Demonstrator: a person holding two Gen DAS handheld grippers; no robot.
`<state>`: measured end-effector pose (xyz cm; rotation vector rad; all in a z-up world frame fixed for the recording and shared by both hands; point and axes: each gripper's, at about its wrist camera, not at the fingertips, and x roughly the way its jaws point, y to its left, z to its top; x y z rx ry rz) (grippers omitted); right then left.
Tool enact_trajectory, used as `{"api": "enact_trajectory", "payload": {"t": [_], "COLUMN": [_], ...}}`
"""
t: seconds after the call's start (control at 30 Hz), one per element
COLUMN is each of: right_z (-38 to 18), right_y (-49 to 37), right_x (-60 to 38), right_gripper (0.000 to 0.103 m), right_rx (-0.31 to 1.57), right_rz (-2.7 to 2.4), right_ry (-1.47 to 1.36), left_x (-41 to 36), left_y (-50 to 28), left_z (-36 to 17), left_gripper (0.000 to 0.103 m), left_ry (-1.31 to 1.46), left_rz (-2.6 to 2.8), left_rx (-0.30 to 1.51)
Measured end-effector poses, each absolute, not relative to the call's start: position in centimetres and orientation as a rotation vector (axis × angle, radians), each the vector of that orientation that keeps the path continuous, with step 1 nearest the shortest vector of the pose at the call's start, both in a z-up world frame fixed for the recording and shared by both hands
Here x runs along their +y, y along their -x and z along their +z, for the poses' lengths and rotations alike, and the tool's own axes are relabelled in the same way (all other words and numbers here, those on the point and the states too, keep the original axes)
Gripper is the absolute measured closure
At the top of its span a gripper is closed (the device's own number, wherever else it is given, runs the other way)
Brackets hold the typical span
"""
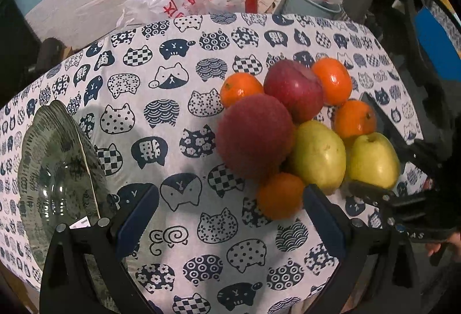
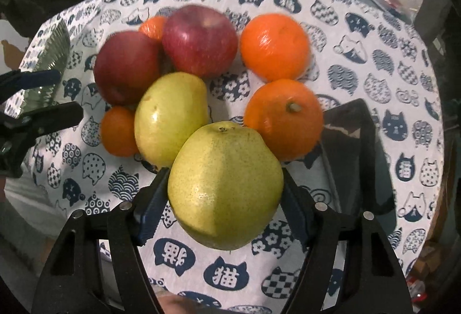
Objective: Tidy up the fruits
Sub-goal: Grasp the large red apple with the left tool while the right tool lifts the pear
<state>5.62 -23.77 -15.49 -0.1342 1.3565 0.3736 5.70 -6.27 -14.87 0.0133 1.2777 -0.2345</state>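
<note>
The right gripper [image 2: 224, 196] grips a green pear [image 2: 226, 187] between its pads, at the near edge of the fruit pile on the cat-print tablecloth [image 2: 374, 77]. Only the right wrist view shows that grip. The left wrist view shows the left gripper [image 1: 230, 204] wide open and holding nothing, a small orange [image 1: 281, 196] just inside its right finger, and a glass bowl [image 1: 54, 164] to its left.

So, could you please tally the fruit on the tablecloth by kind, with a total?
Red apples: 2
Green pears: 2, the near one between the right tool's fingers
Oranges: 4
Total: 8
</note>
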Motion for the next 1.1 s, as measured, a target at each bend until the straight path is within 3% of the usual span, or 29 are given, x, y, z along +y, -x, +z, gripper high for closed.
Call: {"api": "enact_trajectory", "payload": {"t": [0.4, 1.1], "right_z": [-11.6, -11.8], "right_y": [-6.4, -8.5], "right_x": [-26.2, -26.8], "right_gripper": [0.03, 0.03], "right_rx": [1.234, 1.191], "right_rz": [0.308, 0.278], "right_ry": [0.12, 0.1], "left_x": [-6.5, -8.4], "left_y": [-7.4, -10.9], "left_z": [-14.1, -17.9], "left_gripper": [0.002, 0.002], "left_ry": [0.062, 0.102], "left_rz": [-0.2, -0.149], "left_rx": [1.25, 1.305]}}
